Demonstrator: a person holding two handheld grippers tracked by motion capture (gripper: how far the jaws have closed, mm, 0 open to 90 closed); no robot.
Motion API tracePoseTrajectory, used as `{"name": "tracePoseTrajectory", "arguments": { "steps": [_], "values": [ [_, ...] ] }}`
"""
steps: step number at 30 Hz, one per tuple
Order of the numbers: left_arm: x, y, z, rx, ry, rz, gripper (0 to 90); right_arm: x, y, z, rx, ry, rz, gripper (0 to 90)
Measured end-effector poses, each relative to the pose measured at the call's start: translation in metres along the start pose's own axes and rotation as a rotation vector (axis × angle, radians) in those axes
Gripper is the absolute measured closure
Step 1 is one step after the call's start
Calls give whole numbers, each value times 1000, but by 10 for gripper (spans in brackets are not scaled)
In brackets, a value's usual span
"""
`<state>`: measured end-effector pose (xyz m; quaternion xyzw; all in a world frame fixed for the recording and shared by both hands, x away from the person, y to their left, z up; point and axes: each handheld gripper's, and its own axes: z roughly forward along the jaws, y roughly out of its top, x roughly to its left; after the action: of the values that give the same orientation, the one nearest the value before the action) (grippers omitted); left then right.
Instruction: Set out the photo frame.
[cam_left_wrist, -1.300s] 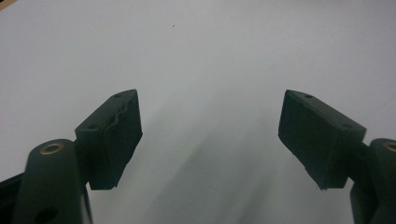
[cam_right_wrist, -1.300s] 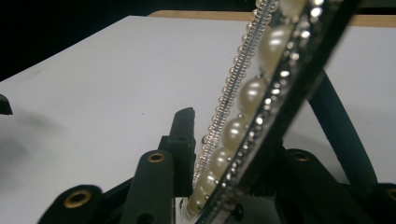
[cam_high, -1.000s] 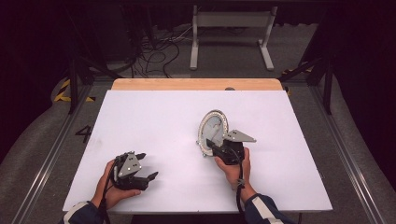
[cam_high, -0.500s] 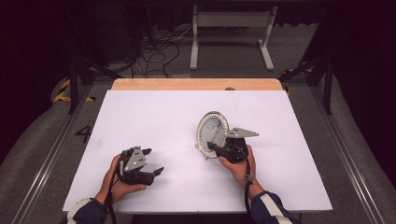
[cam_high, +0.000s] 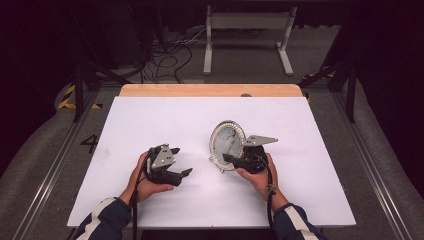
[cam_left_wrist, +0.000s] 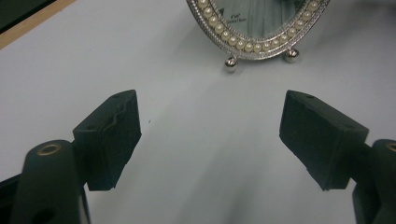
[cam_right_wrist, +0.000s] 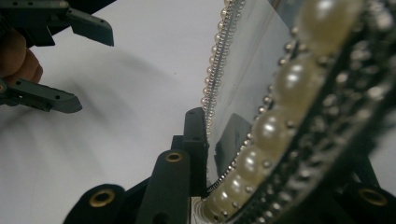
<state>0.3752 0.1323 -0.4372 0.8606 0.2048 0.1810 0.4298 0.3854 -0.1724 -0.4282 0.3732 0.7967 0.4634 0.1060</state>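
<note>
**Oval frame propped upright, second gripper closing in**

Dark room, cables and a metal stand on the floor beyond the table. White table top (cam_high: 150, 125) with a wooden strip along its far edge; nothing else lies on it but the work.

Oval picture frame (cam_high: 226, 145), pearl-beaded rim, stands upright right of centre, resting on two small ball feet (cam_left_wrist: 231, 64). It stands because the right gripper (cam_high: 235, 159) has it: seen along that gripper's own jaws, one black jaw lies flat against the glass face and the beaded rim sits between the pair. Those jaws have just been easing a little wider, yet the frame is between them, pinched at its lower edge. Likely a steadying hold, keeping the face turned toward the other hand.

Left gripper (cam_high: 182, 172) hangs just above the table, near the frame's left, jaws spread wide with nothing between them, aimed at the frame's foot end. Reads as an approach to take or support the frame.
</note>
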Motion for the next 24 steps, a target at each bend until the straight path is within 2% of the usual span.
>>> {"name": "tracePoseTrajectory", "arguments": {
  "steps": [3,4,6,8,10,15,18,21,23,24],
  "values": [
    [3,8,8,-19,-18,-4,217,2,0,-2,-8,-7,-6,728],
    [6,13,12,-22,-28,-10,220,5,0,-6,-17,-35,-21,719],
    [7,15,14,-30,-35,-16,220,6,0,-7,-25,-42,-23,720],
    [11,21,22,-40,-53,-25,219,9,-2,-13,-40,-70,-31,705],
    [12,22,23,-36,-60,-26,219,11,-4,-18,-49,-88,-38,705],
    [20,30,41,-33,-81,-42,221,16,-8,-30,-68,-128,-63,701],
    [23,34,52,-10,-85,-50,224,17,-11,-37,-72,-126,-66,700],
    [26,37,61,-24,-107,-79,224,18,-12,-45,-85,-127,-64,724],
    [26,38,66,-31,-115,-80,228,18,-13,-51,-97,-129,-65,742],
    [27,39,70,-20,-134,-84,229,19,-13,-53,-105,-131,-61,757]
  ]
}}
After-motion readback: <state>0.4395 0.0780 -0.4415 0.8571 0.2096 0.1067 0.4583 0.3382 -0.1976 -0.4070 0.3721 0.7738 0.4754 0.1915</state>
